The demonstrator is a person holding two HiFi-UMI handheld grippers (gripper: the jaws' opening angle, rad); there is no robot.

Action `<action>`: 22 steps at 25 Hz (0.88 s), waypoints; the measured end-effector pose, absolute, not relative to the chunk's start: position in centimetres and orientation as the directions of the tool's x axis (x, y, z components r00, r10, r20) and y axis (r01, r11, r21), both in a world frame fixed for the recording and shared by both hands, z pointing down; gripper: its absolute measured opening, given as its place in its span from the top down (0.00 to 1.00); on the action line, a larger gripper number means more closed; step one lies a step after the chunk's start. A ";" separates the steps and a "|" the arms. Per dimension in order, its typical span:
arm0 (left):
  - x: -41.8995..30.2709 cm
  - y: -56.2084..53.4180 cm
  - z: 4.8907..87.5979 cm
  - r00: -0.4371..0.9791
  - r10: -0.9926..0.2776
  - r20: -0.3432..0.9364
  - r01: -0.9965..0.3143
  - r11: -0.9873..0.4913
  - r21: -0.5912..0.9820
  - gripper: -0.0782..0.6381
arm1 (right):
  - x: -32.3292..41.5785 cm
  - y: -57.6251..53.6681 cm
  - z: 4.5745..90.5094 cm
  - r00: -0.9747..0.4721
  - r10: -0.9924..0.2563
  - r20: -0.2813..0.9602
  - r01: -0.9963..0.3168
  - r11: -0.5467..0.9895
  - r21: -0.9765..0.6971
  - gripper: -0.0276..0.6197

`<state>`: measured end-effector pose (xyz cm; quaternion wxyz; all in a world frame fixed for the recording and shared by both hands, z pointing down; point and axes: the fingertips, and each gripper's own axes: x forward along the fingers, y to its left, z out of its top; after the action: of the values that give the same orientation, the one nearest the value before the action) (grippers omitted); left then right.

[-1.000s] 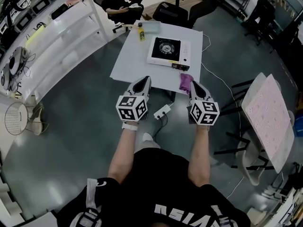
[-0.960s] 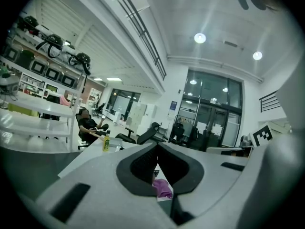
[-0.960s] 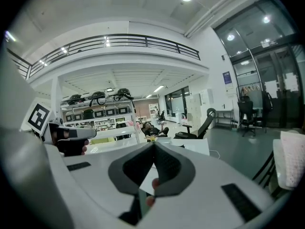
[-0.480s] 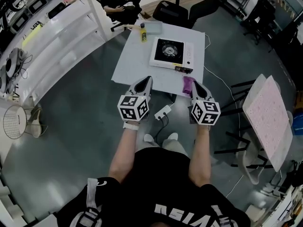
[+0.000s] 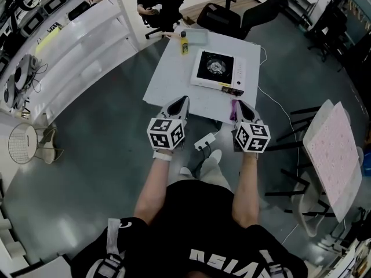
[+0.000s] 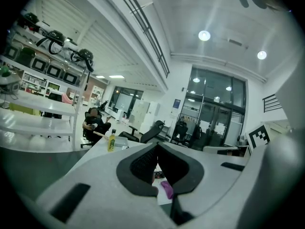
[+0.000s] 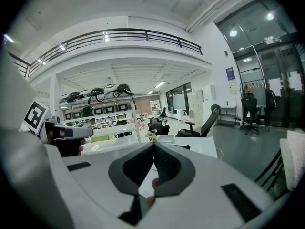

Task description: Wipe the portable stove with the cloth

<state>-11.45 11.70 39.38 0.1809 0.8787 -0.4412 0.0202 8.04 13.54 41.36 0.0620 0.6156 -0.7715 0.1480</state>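
Left tool (image 5: 184, 99) and right tool (image 5: 239, 103) brought nearer surface (image 5: 171, 77) since earlier frame. Both tools pressed together, nothing pinched. Cloth (image 5: 233, 110) lies at surface's near edge, just before portable stove (image 5: 217, 68), beside right tool tip. Judged: right jaws to be spread first, cloth pinched at bunched middle, then swept flat across stove top.

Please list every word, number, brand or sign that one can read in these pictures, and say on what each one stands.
"ASIAN", it seems, upside down and cut by the picture's edge: white letters on the person's black shirt.
Label on the yellow bottle: too small to read.
Front label of the portable stove: too small to read.
The blue wall sign: blurred, unreadable.
The marker cubes: square patterns only, no letters.
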 end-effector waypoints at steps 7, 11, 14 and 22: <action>-9.7 9.4 39.3 0.594 -0.777 0.208 -0.798 -0.537 0.272 0.88 | 9.7 10.5 42.2 -0.259 -0.925 0.279 -0.960 0.216 -0.178 0.94; -8.2 7.6 39.5 0.591 -0.776 0.218 -0.802 -0.537 0.263 0.88 | 11.2 8.4 42.5 -0.266 -0.923 0.277 -0.957 0.218 -0.191 0.94; -6.7 5.7 39.4 0.587 -0.779 0.219 -0.805 -0.534 0.258 0.88 | 13.0 6.5 42.4 -0.266 -0.925 0.272 -0.956 0.216 -0.200 0.94; -1.4 0.8 39.4 0.588 -0.778 0.221 -0.805 -0.536 0.255 0.88 | 17.8 1.7 42.7 -0.272 -0.923 0.272 -0.953 0.219 -0.211 0.94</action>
<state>-1.44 0.78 39.44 0.1664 0.8754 -0.4520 0.0402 17.77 1.72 42.69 0.0439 0.6018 -0.7793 0.1691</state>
